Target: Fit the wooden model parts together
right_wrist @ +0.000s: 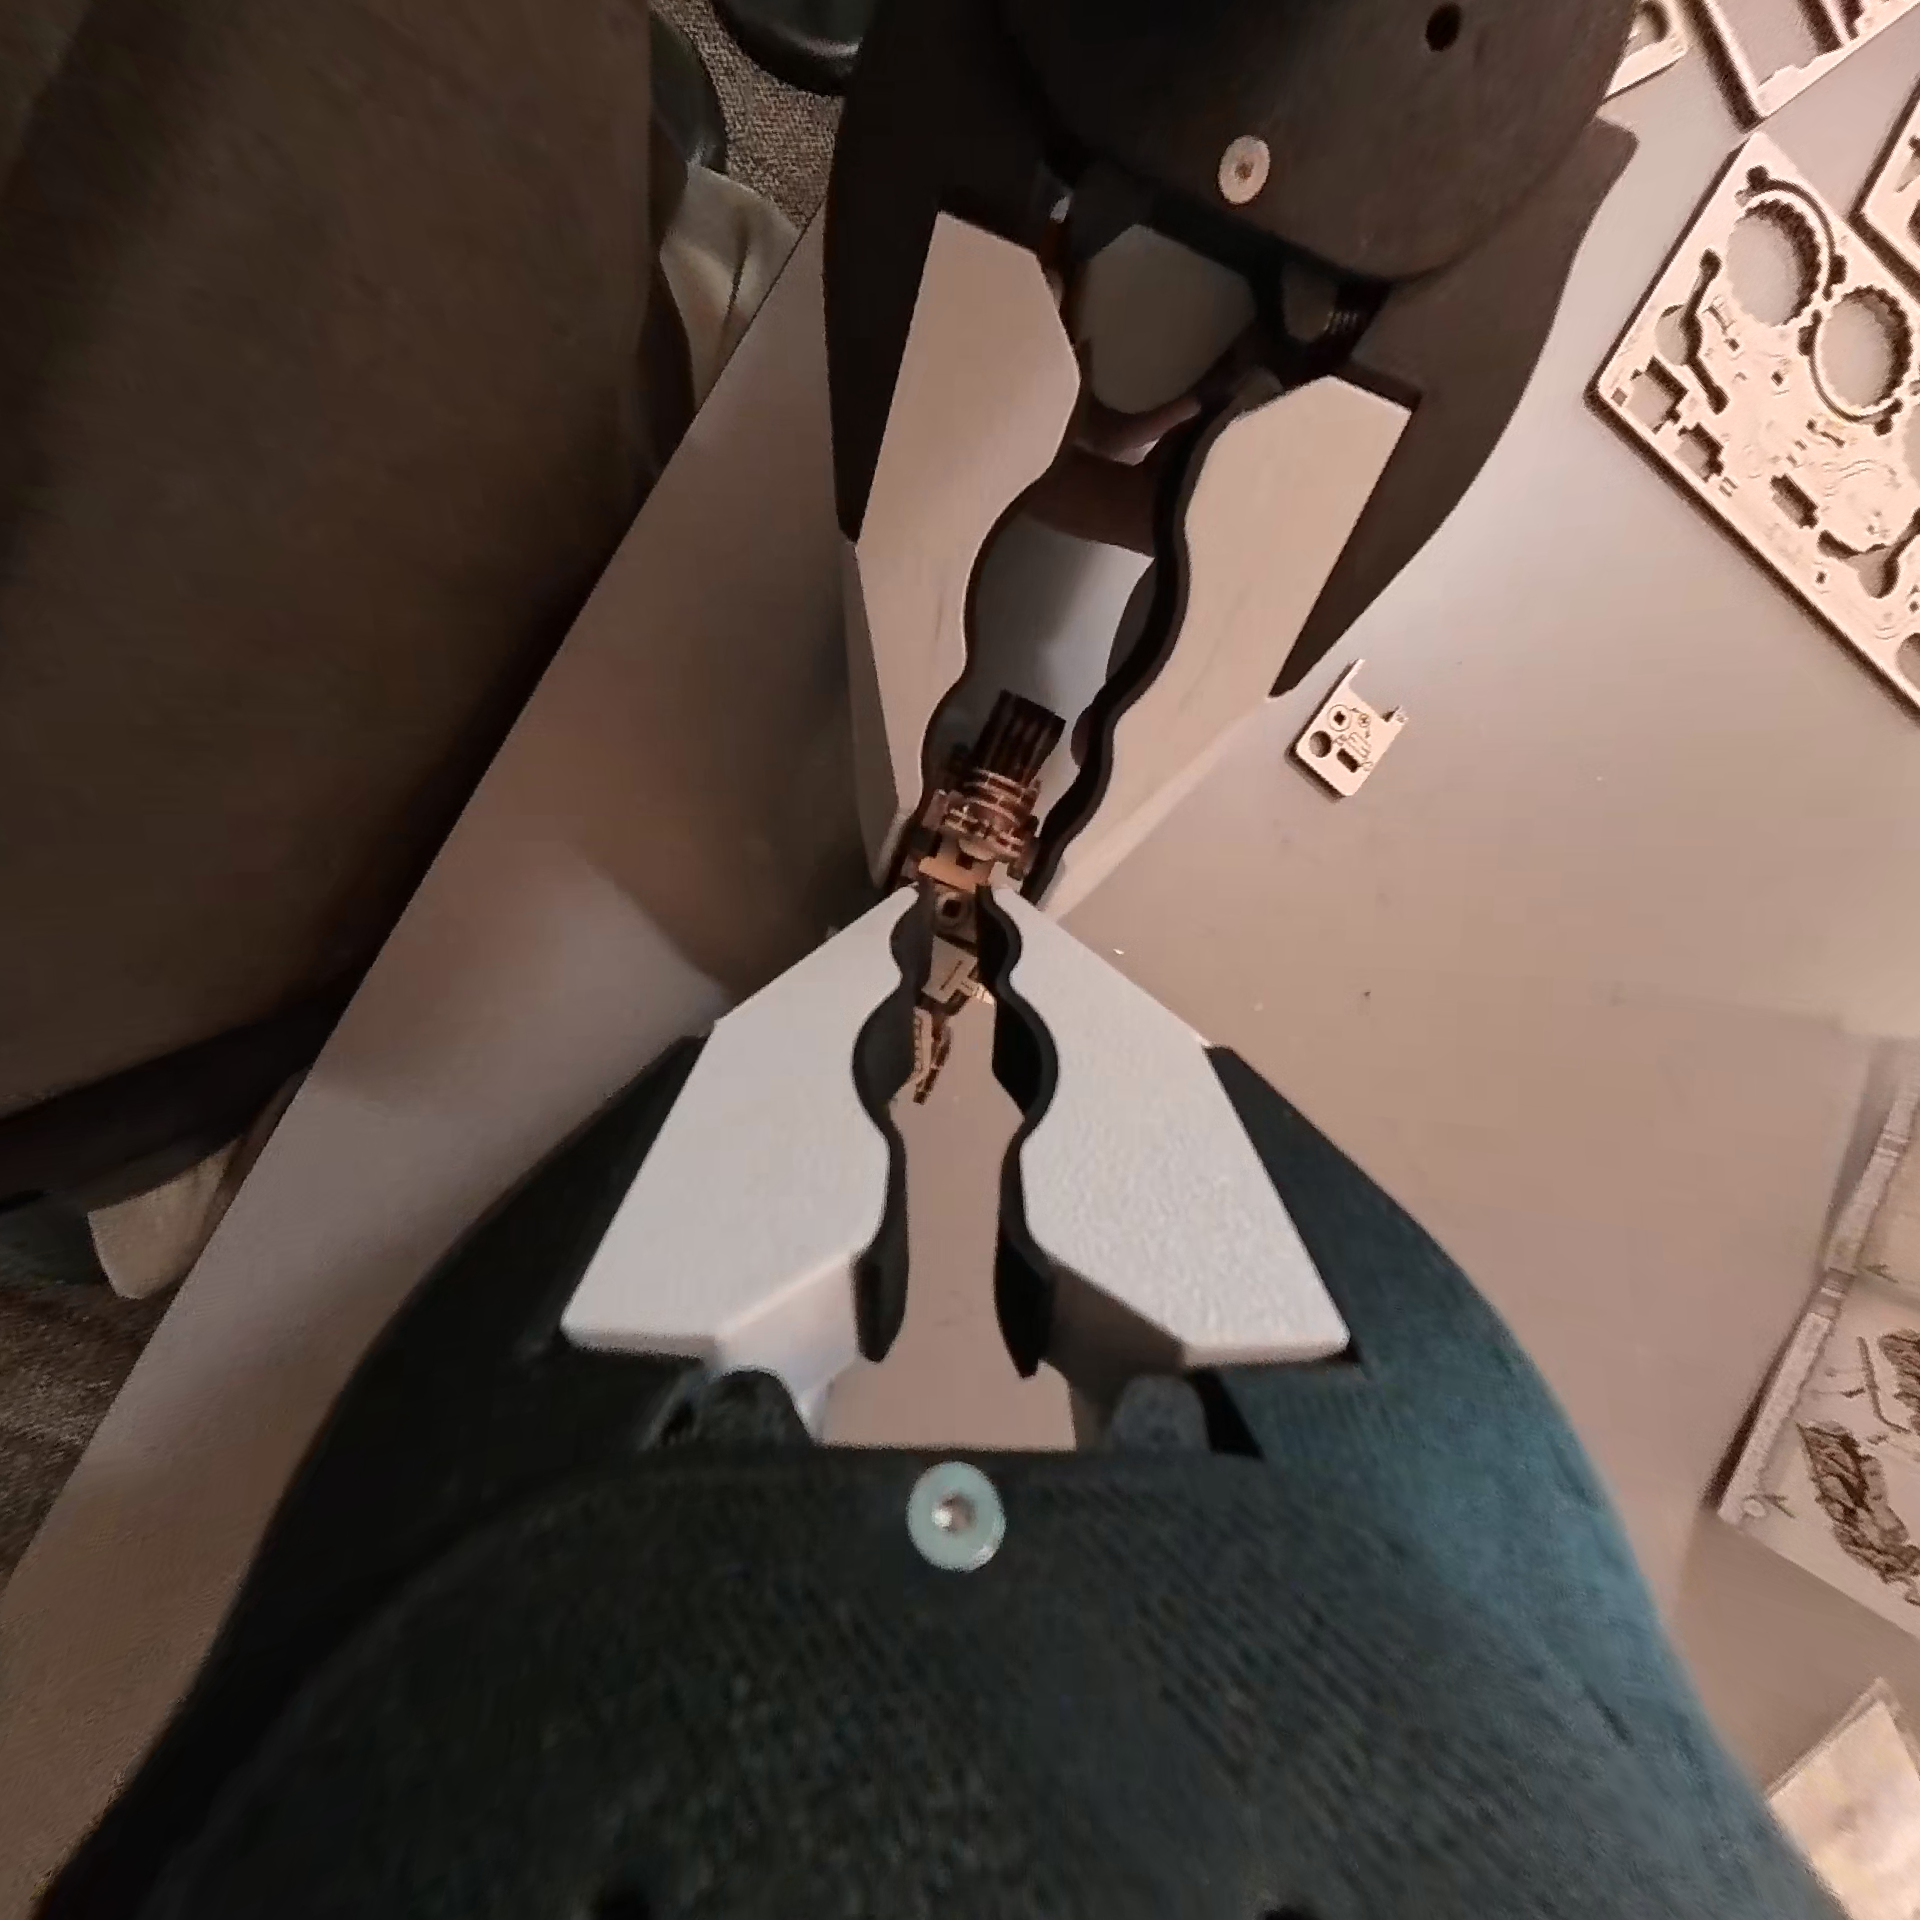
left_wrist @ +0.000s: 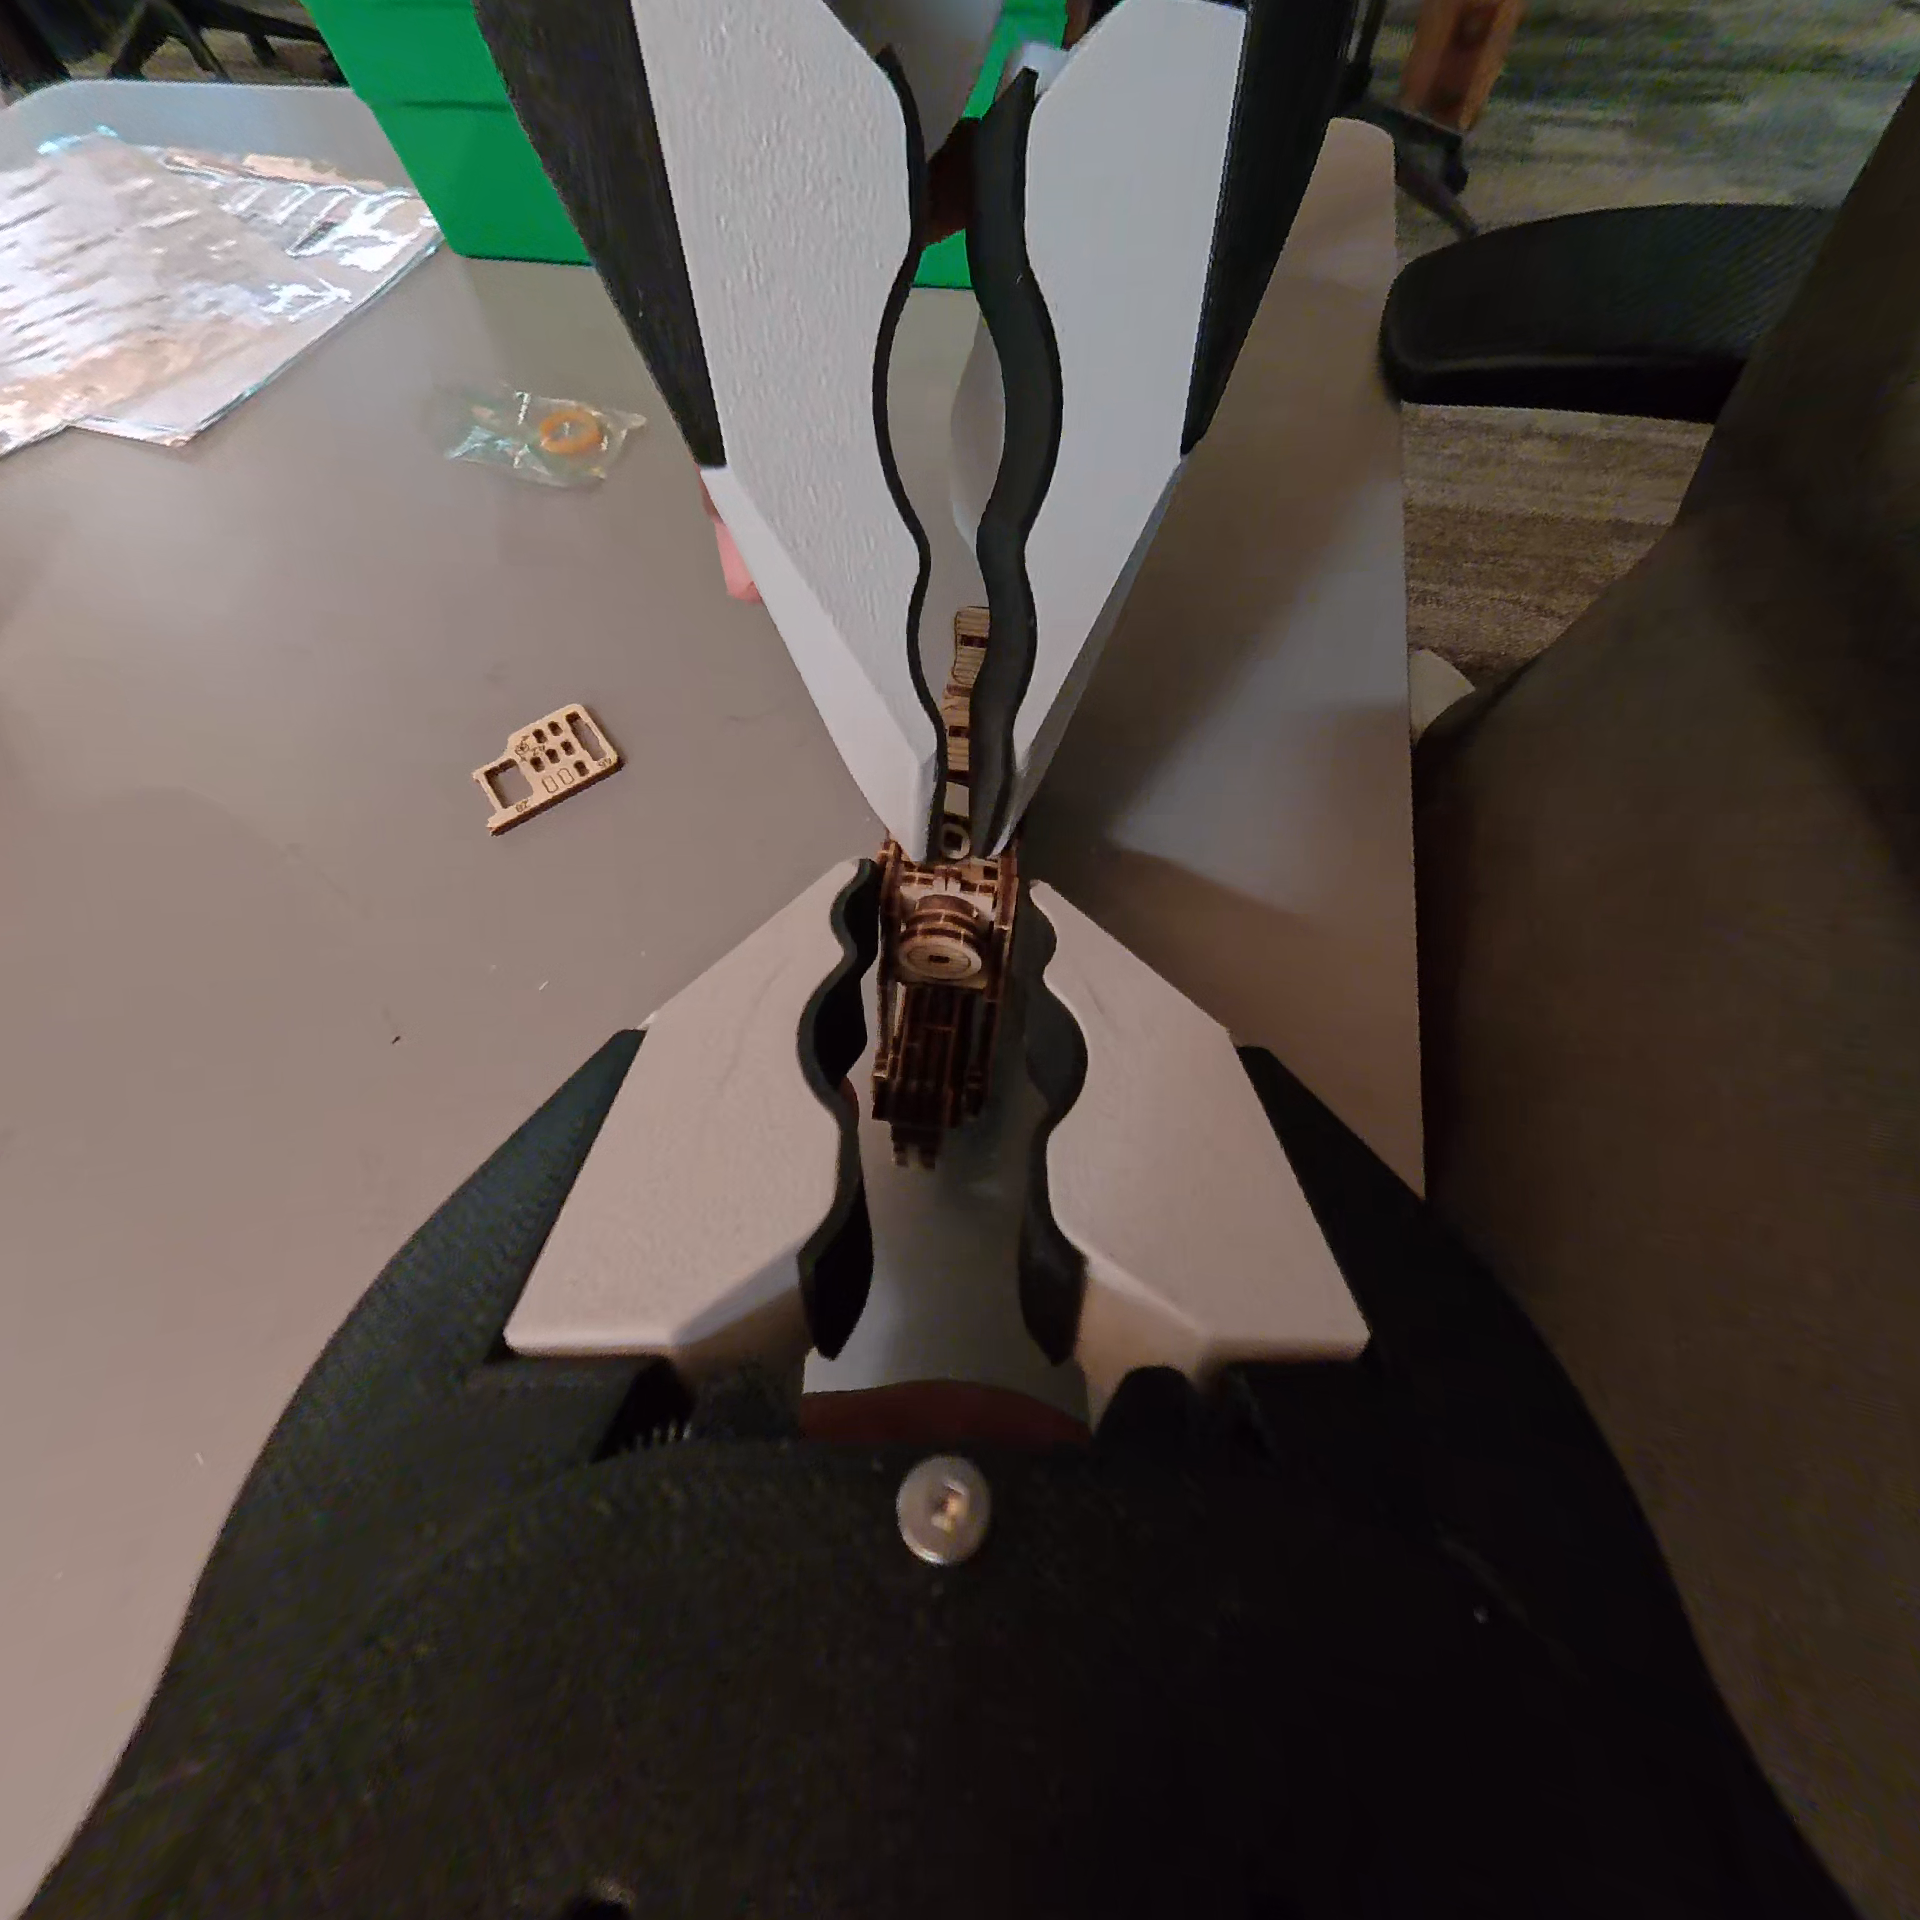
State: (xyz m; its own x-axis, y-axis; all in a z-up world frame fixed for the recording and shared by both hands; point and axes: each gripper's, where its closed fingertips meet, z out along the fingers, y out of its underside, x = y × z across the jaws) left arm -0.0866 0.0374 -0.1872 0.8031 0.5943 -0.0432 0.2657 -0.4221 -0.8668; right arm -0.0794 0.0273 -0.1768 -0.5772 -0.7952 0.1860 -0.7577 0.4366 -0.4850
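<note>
Both tools meet tip to tip above the near edge of the grey tabletop (left_wrist: pixel 260 987).

Left gripper (left_wrist: pixel 940 914): white wedge-shaped fingers with wavy black rubber liners, pinching the blocky laser-cut wooden sub-assembly (left_wrist: pixel 940 997). Layered brown ply, scorched dark edges, a round pale hub facing the camera. Held clear of the surface, probably as the fixed half, so the mating face points at the other tool.

Right gripper (right_wrist: pixel 951 914): same build, fingers nearly pressed together on a thin flat wooden strip part (right_wrist: pixel 940 1008), its tip touching the sub-assembly's end. Looks like an insertion in progress; seating depth hidden by the fingertips.

Loose on the tabletop, well apart:
- small flat plywood plate with rectangular cut-outs (left_wrist: pixel 548 769)
- clear plastic bag holding an orange ring (left_wrist: pixel 540 436)
- crinkled silvery foil sheet (left_wrist: pixel 156 281)
- punched-out pale plywood sheets (right_wrist: pixel 1766 395), the parts' likely source
</note>
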